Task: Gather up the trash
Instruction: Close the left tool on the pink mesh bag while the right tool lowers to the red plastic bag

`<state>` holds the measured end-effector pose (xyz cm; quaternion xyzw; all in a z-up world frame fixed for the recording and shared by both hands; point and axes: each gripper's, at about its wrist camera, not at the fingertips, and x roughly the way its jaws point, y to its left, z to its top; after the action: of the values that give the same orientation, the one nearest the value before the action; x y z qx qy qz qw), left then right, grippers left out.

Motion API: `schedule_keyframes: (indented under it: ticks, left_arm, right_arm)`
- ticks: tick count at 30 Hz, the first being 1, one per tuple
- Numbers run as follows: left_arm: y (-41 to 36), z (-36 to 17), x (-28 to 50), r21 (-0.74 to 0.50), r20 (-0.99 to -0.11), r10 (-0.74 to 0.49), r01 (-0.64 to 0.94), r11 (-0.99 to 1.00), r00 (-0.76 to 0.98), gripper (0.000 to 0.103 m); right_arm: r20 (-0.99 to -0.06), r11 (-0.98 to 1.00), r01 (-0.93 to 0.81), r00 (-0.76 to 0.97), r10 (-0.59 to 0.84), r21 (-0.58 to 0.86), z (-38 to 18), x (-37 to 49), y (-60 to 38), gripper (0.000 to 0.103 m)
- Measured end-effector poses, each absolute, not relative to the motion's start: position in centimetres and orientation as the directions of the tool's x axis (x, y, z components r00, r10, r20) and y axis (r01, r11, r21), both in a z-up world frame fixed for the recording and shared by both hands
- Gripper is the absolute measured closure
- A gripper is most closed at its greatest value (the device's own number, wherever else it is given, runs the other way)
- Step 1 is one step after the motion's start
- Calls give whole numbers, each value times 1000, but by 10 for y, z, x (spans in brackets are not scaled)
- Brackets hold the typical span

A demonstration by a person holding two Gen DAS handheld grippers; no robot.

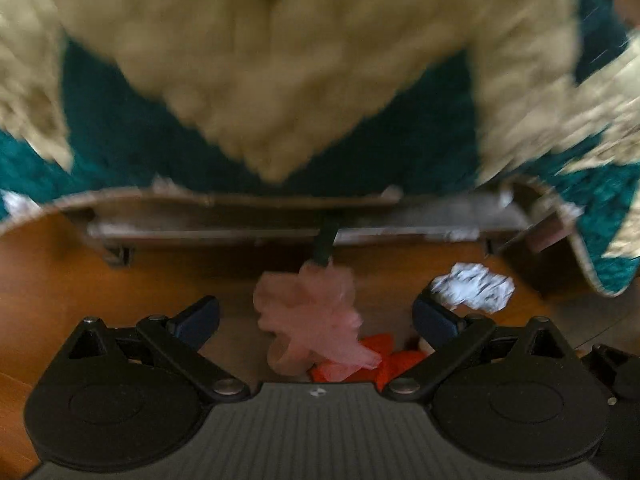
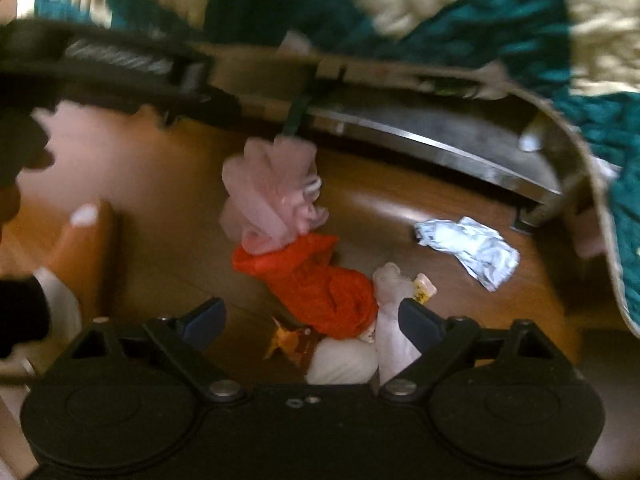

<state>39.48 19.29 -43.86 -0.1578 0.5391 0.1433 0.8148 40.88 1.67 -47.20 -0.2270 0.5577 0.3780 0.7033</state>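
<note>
Trash lies in a heap on the wooden floor beside a bed. A crumpled pink plastic bag (image 1: pixel 308 312) (image 2: pixel 272 200) sits at the far end, and an orange bag (image 1: pixel 384 364) (image 2: pixel 320 288) lies nearer. A white bag (image 2: pixel 344 360) and a yellow wrapper (image 2: pixel 286 340) lie nearest. A silver-white crumpled wrapper (image 1: pixel 476 286) (image 2: pixel 468 248) sits apart to the right. My left gripper (image 1: pixel 316 320) is open, its fingers either side of the pink bag. My right gripper (image 2: pixel 312 320) is open over the orange bag. Both views are blurred.
A metal bed frame (image 1: pixel 240 224) (image 2: pixel 440 148) runs across behind the trash, with a teal and cream blanket (image 1: pixel 280 80) hanging over it. A green strap (image 1: pixel 324 244) dangles from the frame. The left gripper's body (image 2: pixel 116 60) and a blurred hand (image 2: pixel 80 216) fill the right view's left side.
</note>
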Motion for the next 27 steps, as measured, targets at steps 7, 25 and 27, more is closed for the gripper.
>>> schedule_keyframes:
  ticks: [7, 25, 27]
  left_arm:
    - [201, -508, 417, -117, -952, 21, -425, 898, 306, 0]
    - [214, -584, 435, -150, -968, -37, -456, 877, 247, 54]
    - [215, -583, 436, -144, -969, -32, -458, 877, 243, 62]
  right_arm:
    - [-968, 513, -856, 75, 241, 61, -529, 413, 37, 17]
    - [-964, 414, -909, 141, 226, -36, -573, 410, 71, 72]
    - [-966, 416, -907, 158, 206, -59, -571, 410, 73, 89]
